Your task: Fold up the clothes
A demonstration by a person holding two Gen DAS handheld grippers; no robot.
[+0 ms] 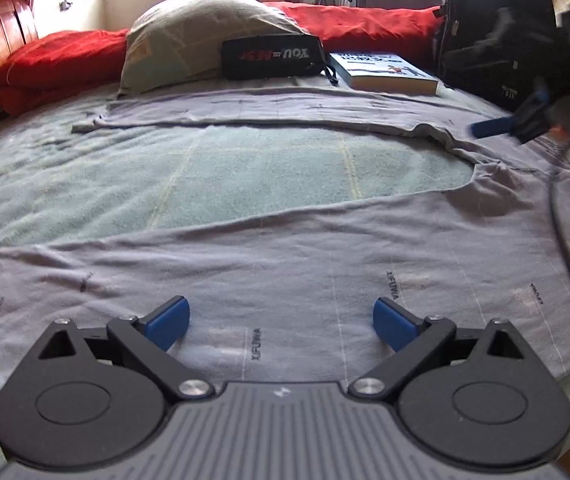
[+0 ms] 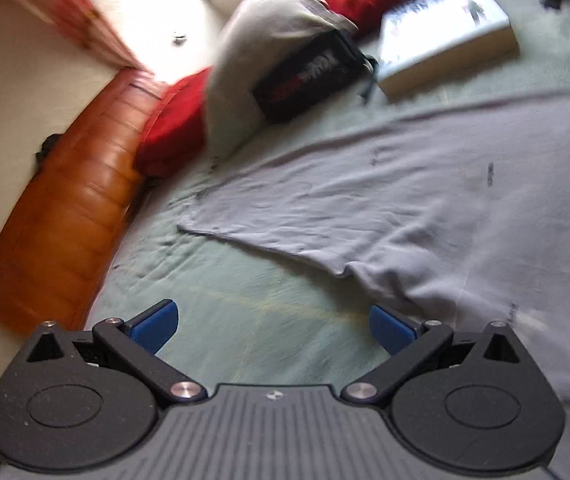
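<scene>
Two spread, empty tools, left tool (image 1: 281, 322) and right tool (image 2: 273, 326), over one grey garment (image 1: 285, 248).

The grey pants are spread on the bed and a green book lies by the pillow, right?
Not quite. The book is blue and white, not green, as the left wrist view shows. The grey pants are spread on the bed, and the book lies by the pillow.

Both wrist views look low across the bed (image 1: 245, 168), sharing pillow (image 1: 205, 32) and book (image 2: 445, 28).

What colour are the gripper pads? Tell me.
Blue pads, clearest in the left wrist view.
</scene>
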